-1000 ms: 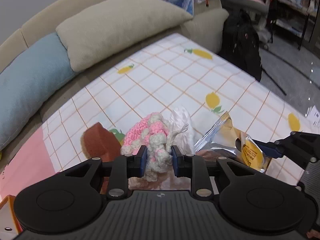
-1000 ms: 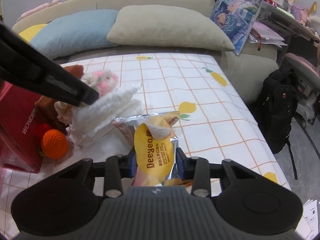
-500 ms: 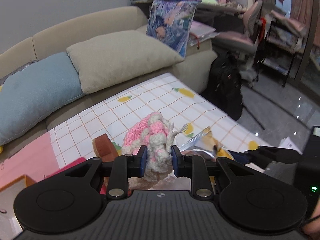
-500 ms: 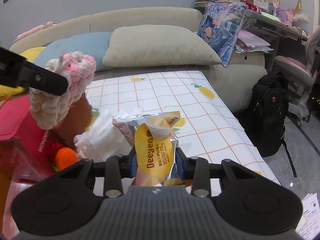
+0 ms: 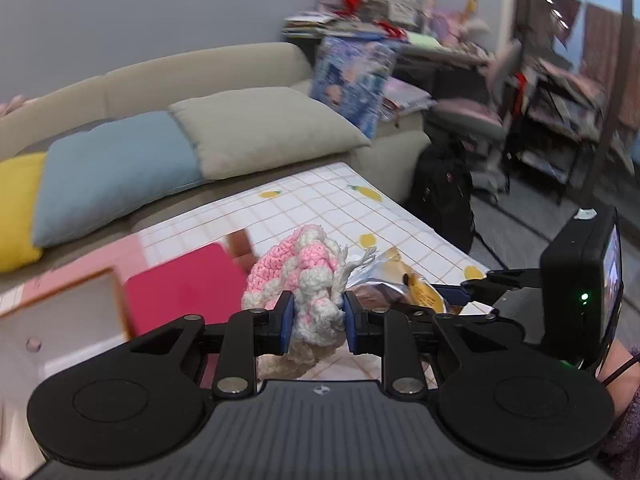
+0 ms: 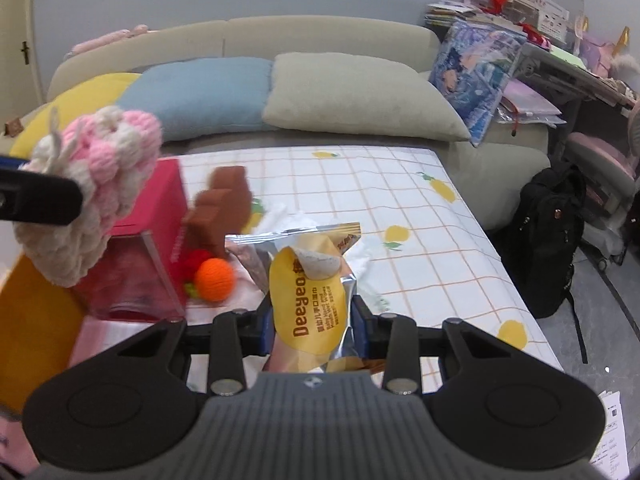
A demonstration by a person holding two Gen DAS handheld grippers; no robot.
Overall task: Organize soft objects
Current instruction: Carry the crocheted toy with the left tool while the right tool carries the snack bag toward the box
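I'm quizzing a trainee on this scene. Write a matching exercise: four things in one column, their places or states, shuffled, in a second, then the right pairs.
Things
1. pink and cream crocheted toy
2. yellow and silver wet-wipes pack
3. orange crocheted ball
4. black backpack

Places or states
A. on the floor beside the table
B. clamped in the left gripper
C. lying on the table by the red box
D. clamped in the right gripper

Pairs: 1-B, 2-D, 3-C, 4-A
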